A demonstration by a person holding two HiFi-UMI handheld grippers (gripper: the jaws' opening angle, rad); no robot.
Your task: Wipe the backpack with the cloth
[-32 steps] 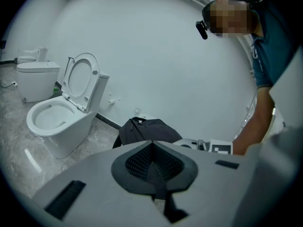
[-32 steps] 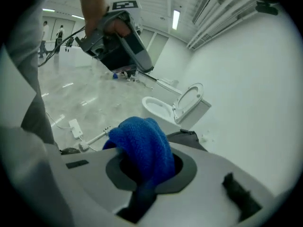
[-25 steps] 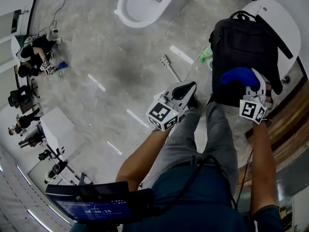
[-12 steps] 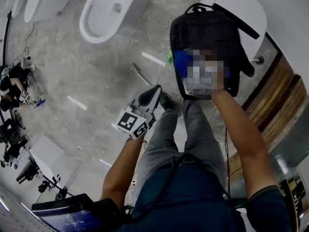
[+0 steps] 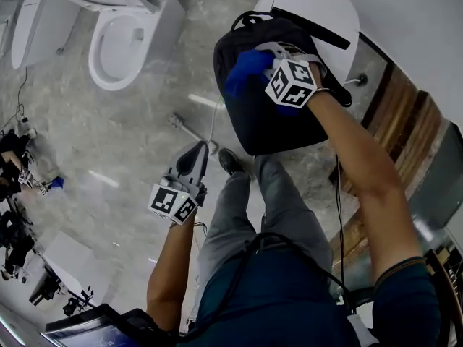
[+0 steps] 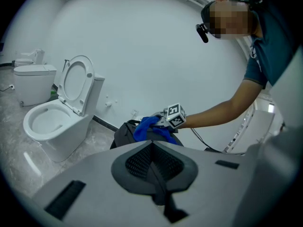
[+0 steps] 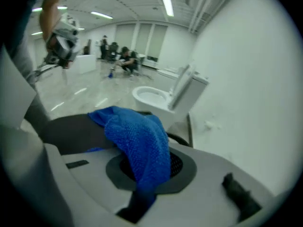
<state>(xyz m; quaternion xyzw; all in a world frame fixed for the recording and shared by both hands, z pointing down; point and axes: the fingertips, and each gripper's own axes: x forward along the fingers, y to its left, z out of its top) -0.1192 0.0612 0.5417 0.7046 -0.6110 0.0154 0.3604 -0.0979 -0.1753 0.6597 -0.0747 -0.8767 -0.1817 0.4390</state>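
A black backpack [image 5: 271,118] rests on a closed white toilet lid [image 5: 318,9] against the wall. My right gripper [image 5: 269,65] is shut on a blue cloth [image 5: 244,69] and presses it on the backpack's upper part. In the right gripper view the cloth [image 7: 137,141] hangs over the jaws and hides them, with the backpack [image 7: 71,131] just beyond. My left gripper [image 5: 195,157] hangs apart over the floor, left of the backpack, shut and holding nothing. The left gripper view shows the backpack [image 6: 124,132], the cloth [image 6: 147,126] and the right gripper's marker cube [image 6: 175,116] ahead of the left gripper [image 6: 152,162].
An open white toilet [image 5: 119,27] stands to the left, also seen as the toilet [image 6: 57,122]. Grey marble floor [image 5: 108,136] lies between. The person's legs and shoe [image 5: 231,161] are below the backpack. A wooden panel [image 5: 394,114] runs along the right. People and equipment [image 7: 120,56] sit far off.
The right gripper has carried the cloth up the backpack from its lower part toward its top. The left gripper has dropped lower and farther left.
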